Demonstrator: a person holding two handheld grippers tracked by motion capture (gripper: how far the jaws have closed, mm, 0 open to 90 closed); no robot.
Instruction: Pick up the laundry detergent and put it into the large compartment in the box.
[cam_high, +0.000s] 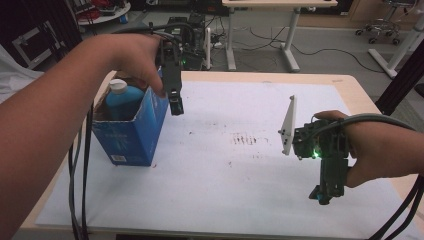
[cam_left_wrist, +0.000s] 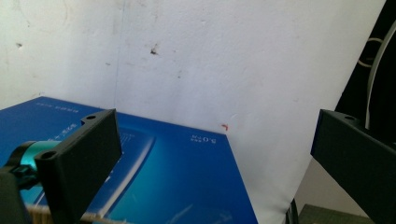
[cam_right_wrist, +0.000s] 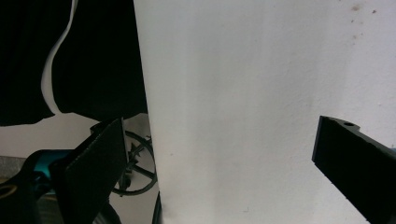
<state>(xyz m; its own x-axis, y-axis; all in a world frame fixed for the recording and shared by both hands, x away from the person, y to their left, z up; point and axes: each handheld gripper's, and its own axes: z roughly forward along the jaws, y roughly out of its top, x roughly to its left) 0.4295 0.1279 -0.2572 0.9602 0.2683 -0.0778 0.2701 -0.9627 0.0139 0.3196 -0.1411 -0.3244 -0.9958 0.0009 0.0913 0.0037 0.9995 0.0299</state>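
Observation:
A blue carton (cam_high: 134, 127) stands open-topped at the table's left, with a blue bottle with a white cap (cam_high: 120, 95) inside it. My left gripper (cam_high: 175, 106) hangs just to the right of the carton's top edge, pointing down. In the left gripper view the carton's blue side (cam_left_wrist: 177, 182) lies below the wide-apart jaws, and the gripper (cam_left_wrist: 219, 158) is open with nothing in it. My right gripper (cam_high: 324, 195) hovers near the table's front right, pointing down over the white sheet (cam_high: 240, 170). It (cam_right_wrist: 224, 163) is open and empty.
The white sheet (cam_right_wrist: 261, 93) covers most of the wooden table (cam_high: 350, 82). Faint dark marks (cam_high: 245, 139) stain its middle. Black cables (cam_high: 80, 170) trail off the left edge. Desk legs (cam_high: 292, 40) and an office chair (cam_high: 382, 27) stand on the floor behind.

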